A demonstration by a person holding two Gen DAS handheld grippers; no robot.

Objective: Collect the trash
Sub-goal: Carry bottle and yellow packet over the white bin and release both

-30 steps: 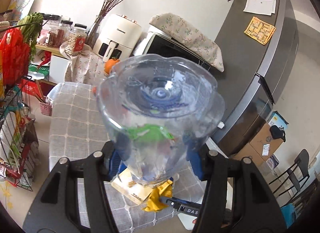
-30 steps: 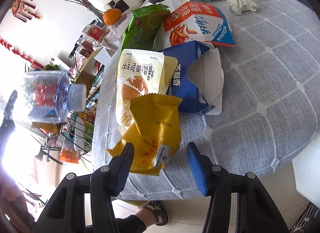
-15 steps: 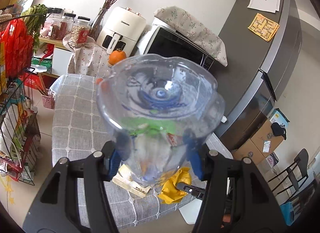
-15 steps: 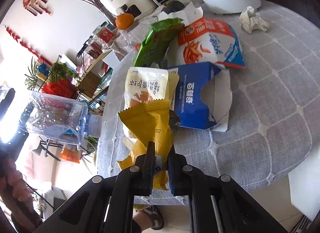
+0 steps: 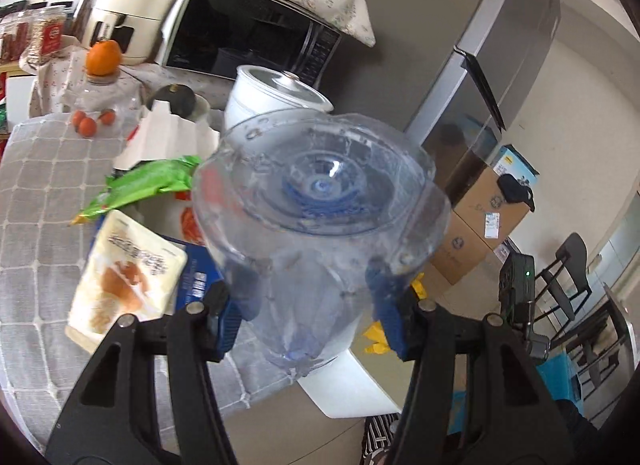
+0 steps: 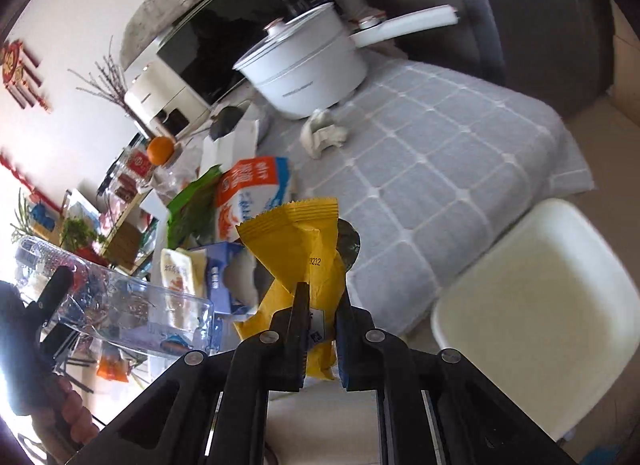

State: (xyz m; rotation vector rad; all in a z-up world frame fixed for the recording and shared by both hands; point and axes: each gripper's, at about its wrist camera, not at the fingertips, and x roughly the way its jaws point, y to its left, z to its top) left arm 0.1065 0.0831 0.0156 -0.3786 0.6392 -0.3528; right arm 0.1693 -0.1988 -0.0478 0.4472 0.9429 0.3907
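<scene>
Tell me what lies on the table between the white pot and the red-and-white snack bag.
In the right wrist view, a crumpled white tissue lies on the grey checked tablecloth between the white pot and the red-and-white snack bag.

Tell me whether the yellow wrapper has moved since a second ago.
Yes. The yellow wrapper, then flat on the gray tablecloth, is now pinched in the right gripper and lifted off it, toward the camera.

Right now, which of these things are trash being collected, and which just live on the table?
Trash:
clear plastic bottle in the left gripper
yellow wrapper in the right gripper
green packet
crumpled tissue

Lying about:
white pot
microwave
orange
</scene>
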